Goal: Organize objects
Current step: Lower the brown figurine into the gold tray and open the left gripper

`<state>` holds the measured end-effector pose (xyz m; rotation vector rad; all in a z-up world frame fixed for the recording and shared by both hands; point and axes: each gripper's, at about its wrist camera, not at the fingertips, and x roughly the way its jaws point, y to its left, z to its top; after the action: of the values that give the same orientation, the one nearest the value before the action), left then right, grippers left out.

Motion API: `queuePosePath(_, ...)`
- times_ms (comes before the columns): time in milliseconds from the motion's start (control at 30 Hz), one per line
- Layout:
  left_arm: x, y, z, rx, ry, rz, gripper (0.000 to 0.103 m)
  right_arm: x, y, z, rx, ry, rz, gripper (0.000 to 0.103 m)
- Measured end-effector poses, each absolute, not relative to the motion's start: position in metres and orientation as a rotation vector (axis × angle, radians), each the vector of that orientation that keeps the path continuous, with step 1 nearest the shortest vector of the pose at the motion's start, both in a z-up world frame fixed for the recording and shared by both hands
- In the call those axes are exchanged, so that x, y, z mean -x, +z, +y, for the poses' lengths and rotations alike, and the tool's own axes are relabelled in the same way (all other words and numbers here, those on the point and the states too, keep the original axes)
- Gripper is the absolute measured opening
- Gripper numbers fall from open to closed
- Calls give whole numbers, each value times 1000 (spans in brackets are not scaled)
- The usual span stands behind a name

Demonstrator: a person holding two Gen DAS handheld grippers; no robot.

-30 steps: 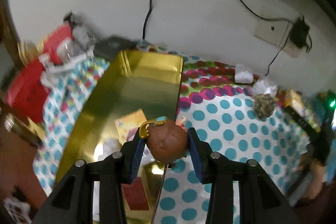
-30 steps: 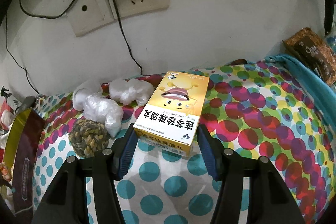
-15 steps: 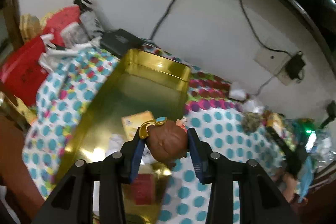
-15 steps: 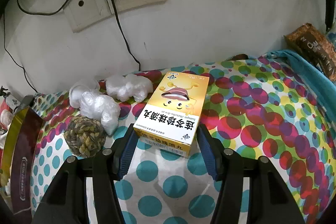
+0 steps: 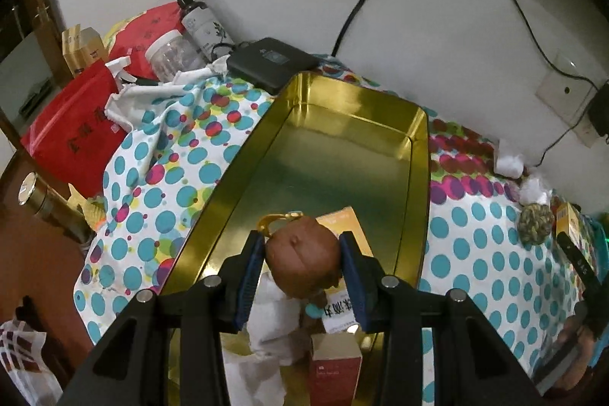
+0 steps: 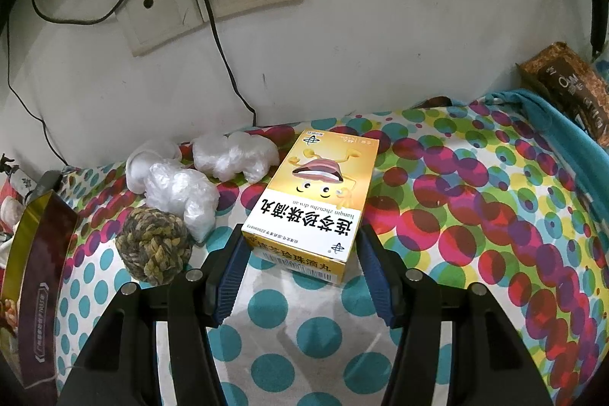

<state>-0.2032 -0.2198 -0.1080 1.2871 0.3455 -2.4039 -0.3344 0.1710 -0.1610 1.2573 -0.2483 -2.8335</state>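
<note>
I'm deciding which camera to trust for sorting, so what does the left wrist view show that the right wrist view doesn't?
Left wrist only: the left gripper clamping a brown ball over the gold tray's inside, plus a spray bottle.
Right wrist only: the right gripper straddling a yellow box, fingers not pressing it.
Both: the rope ball and dotted cloth.

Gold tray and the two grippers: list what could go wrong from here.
1. The left gripper grips a round brown ball over the gold tray; released there, it may roll or land on the boxes below.
2. The right gripper straddles only the near end of the yellow box; a lift from there could tip it.
3. The braided ball sits beside the left finger and could be nudged.
</note>
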Motion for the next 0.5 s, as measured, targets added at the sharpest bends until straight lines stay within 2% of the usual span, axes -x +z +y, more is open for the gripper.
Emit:
queuePosePath(167, 203, -103, -218, -1239, -2392, 272, 43, 334, -162, 170, -1256, -2835, -246, 54)
queuePosePath(267, 202, -102, -218, -1231, -2380, 270, 52, 333, -162, 169, -1257, -2833, -246, 54)
queuePosePath(500, 196, -99, -218, -1236, -2382, 313, 54, 333, -163, 169, -1260, -2831, -248, 54)
